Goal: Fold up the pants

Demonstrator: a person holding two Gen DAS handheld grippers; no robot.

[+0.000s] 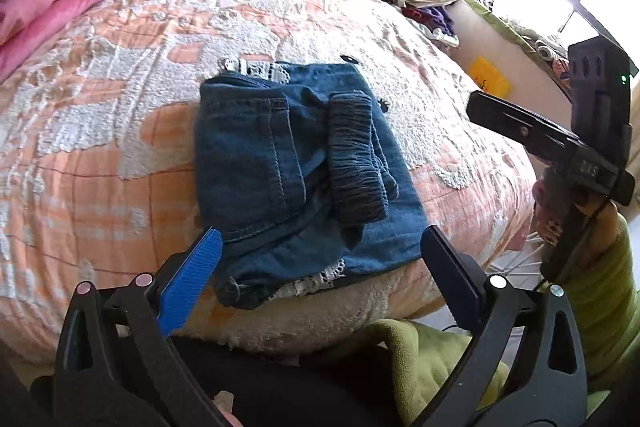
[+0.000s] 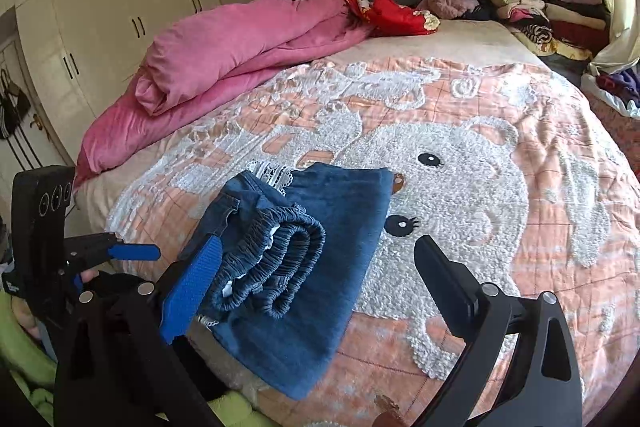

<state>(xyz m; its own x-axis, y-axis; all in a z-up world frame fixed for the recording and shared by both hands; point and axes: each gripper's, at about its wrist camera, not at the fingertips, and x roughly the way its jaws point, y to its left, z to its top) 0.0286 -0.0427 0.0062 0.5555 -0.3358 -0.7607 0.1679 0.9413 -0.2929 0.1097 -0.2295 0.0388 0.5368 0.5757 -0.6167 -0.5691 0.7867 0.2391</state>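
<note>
The blue denim pants lie folded into a compact bundle near the bed's front edge, elastic waistband on top and white lace trim showing at two edges. They also show in the right wrist view. My left gripper is open and empty, its jaws wide apart just in front of the bundle. My right gripper is open and empty, held just above and before the bundle. The right gripper's body shows at the right of the left wrist view. The left gripper shows at the left of the right wrist view.
The bed has a peach and white bear-pattern cover. A pink duvet is heaped at the far left. Stacks of folded clothes stand at the far right corner. A white wardrobe lines the left wall. A green blanket lies below the bed edge.
</note>
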